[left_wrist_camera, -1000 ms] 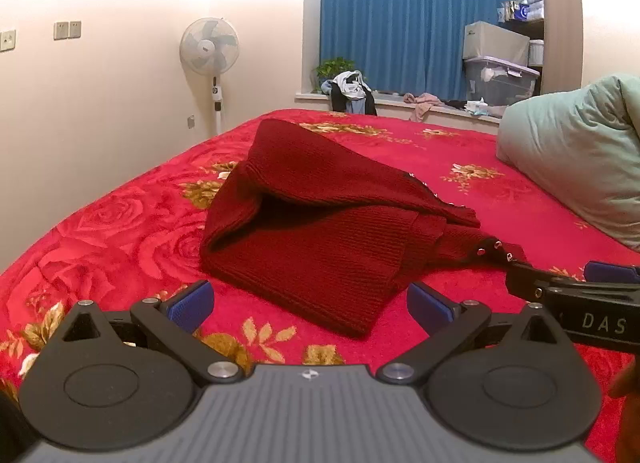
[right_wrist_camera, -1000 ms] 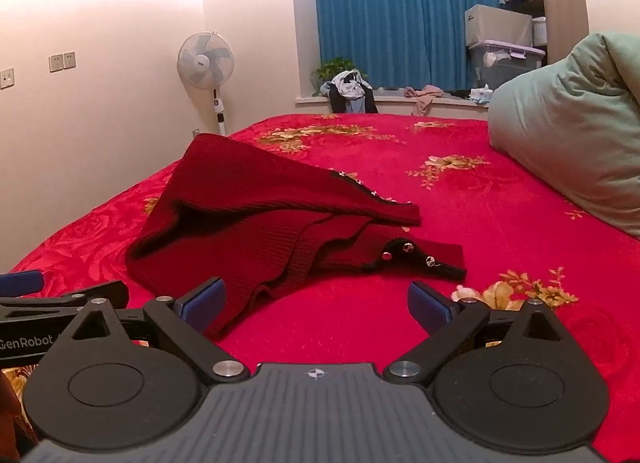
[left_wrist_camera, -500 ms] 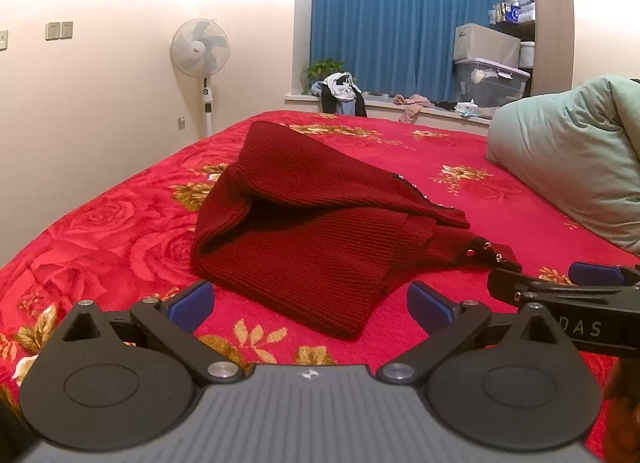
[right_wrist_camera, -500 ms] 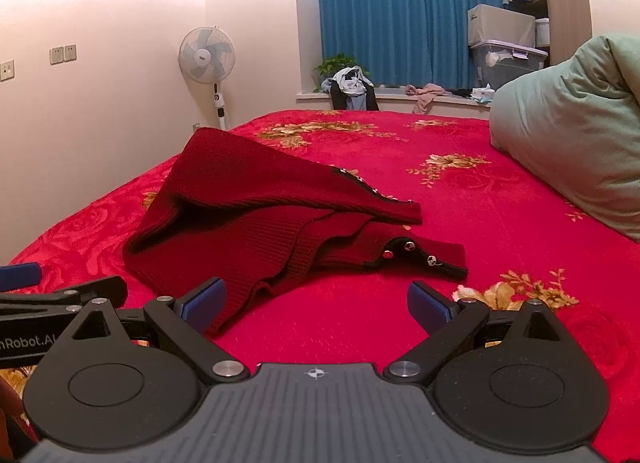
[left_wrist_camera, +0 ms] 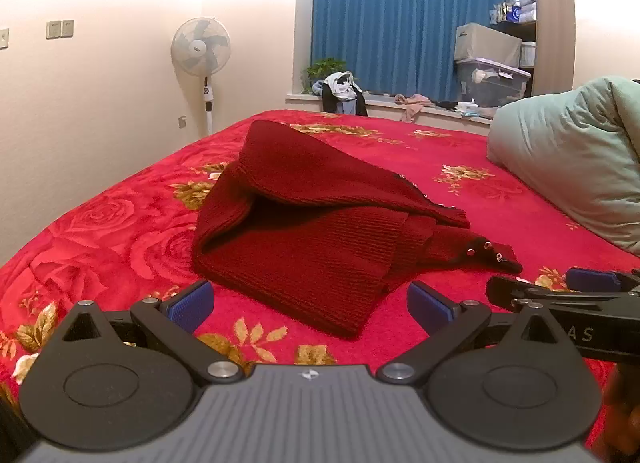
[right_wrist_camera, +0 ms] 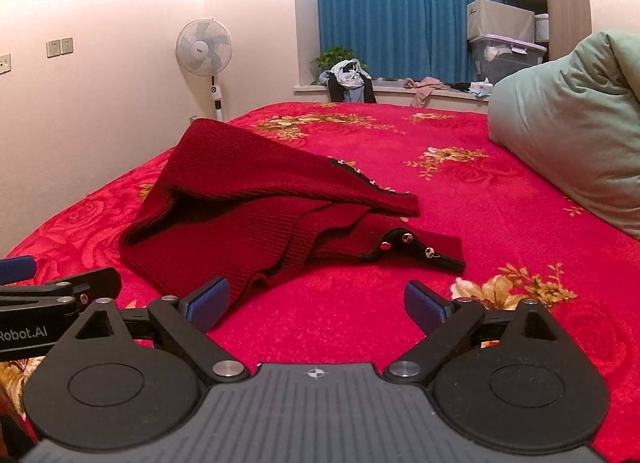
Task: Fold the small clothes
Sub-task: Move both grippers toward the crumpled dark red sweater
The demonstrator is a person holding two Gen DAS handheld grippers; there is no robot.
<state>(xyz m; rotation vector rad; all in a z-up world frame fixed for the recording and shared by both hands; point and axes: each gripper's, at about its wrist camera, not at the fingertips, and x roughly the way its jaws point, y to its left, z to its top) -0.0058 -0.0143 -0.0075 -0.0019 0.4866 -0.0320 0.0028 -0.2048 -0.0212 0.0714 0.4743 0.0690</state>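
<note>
Bedroom, warm light. Bed (left_wrist_camera: 120,231) covered in a red spread with rose and gold flower print. Blue curtain (left_wrist_camera: 400,19) over the far window; sill (left_wrist_camera: 432,107) carries loose clothes and a small plant (left_wrist_camera: 326,65). Pedestal fan (left_wrist_camera: 201,47) stands against the left wall. Shelving with storage boxes (left_wrist_camera: 490,63) at far right. Pale green pillow (left_wrist_camera: 568,159) lies on the bed's right side, cut off by the frame edge.

Dark red knit garment (left_wrist_camera: 320,231) lies mid-bed, partly folded over itself, top layer raised like a tent. Black-edged strip with metal snaps (right_wrist_camera: 416,247) sticks out to its right. Inside of the fold is in shadow, so layers there cannot be made out.

Left hand-held gripper (left_wrist_camera: 310,305): blue pads wide apart, nothing between them, just short of the garment's near edge. Right hand-held gripper (right_wrist_camera: 316,303): also spread wide, empty, near the garment's near corner. Each shows partly at the other view's edge, lettering cut off.
</note>
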